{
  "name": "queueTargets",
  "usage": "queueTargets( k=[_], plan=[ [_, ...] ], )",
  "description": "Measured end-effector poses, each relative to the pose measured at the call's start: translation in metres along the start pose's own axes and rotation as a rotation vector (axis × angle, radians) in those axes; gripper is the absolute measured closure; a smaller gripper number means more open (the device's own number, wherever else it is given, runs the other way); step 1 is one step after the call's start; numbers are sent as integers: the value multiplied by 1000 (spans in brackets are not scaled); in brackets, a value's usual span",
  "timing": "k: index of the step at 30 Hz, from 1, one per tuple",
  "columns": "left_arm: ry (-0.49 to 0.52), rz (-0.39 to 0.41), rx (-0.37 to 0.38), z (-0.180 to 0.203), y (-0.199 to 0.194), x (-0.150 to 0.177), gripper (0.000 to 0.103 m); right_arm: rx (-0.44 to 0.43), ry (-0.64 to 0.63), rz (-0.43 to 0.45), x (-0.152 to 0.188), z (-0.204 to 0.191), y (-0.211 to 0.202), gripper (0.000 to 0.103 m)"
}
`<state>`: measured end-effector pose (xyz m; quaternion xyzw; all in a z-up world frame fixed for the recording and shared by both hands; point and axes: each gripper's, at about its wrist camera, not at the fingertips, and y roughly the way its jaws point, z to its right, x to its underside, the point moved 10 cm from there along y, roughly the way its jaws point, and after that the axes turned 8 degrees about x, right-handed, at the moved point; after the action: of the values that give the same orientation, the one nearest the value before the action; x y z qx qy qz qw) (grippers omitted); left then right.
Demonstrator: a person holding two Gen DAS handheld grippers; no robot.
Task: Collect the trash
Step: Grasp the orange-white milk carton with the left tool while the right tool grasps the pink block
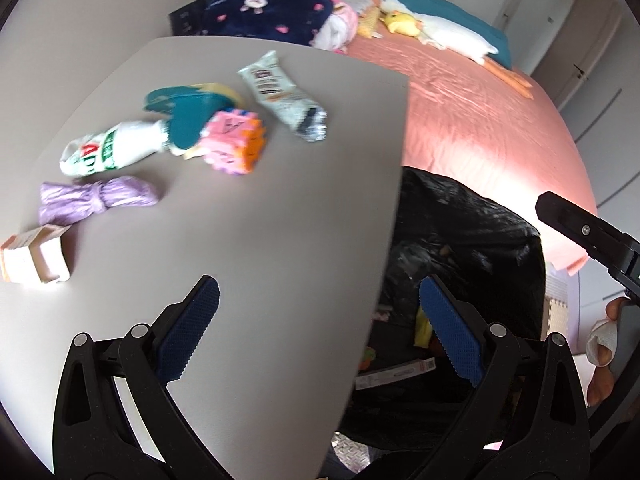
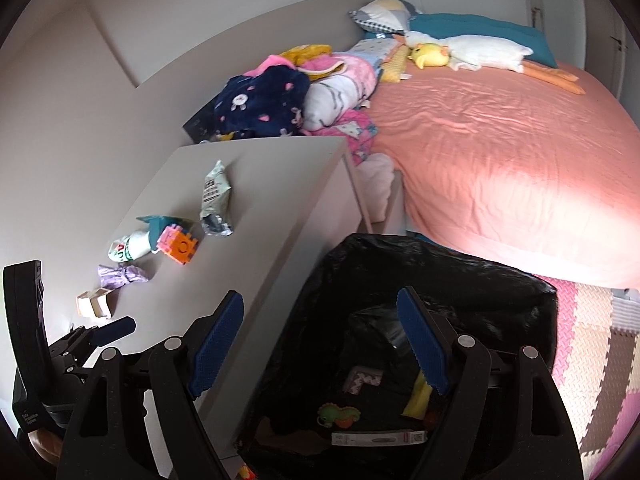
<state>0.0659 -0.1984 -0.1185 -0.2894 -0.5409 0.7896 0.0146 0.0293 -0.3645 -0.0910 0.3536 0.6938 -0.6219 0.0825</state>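
1. The left gripper (image 1: 320,332) is hanging over the right edge of the grey table (image 1: 280,220), one blue pad over the tabletop, the other over the bin; its jaws are standing wide with nothing between them.
2. The right gripper (image 2: 320,344) is pointing down over the black-lined trash bin (image 2: 440,272) — its jaws are likewise standing wide and holding nothing.
3. The bin is sitting just beside the table, between it and the bed with the pink cover (image 2: 500,152). Inside it are lying a green toy-like item (image 2: 336,415), a yellow piece (image 2: 418,398) and a white labelled strip (image 2: 378,438).
4. Trash is lying on the tabletop, well apart from both grippers: a pale snack wrapper (image 1: 282,94) toward the far side, a white crumpled packet with red and green print (image 1: 108,150), a knotted purple bag (image 1: 98,200) and a small open carton (image 1: 36,256) at the left edge.
5. A teal item (image 1: 184,114) and a pink-and-orange block toy (image 1: 234,140) are touching the white packet's end — which lies on top cannot be told, as the view is blurred.
6. Clothes (image 2: 264,100) are heaped beyond the table, and plush toys (image 2: 464,52) are resting on the bed.
7. A hand is gripping the right device at the edge of the left wrist view.
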Motion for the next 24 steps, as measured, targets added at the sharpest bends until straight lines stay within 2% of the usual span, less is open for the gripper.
queueTargets(
  k=[14, 24],
  plan=[
    [-228, 54, -122, -105, -37, 15, 6, -86, -141, -37, -12, -86, 36, 24],
    [-373, 84, -158, -164, -54, 15, 6, -144, -242, -77, -13, -141, 60, 23]
  ],
)
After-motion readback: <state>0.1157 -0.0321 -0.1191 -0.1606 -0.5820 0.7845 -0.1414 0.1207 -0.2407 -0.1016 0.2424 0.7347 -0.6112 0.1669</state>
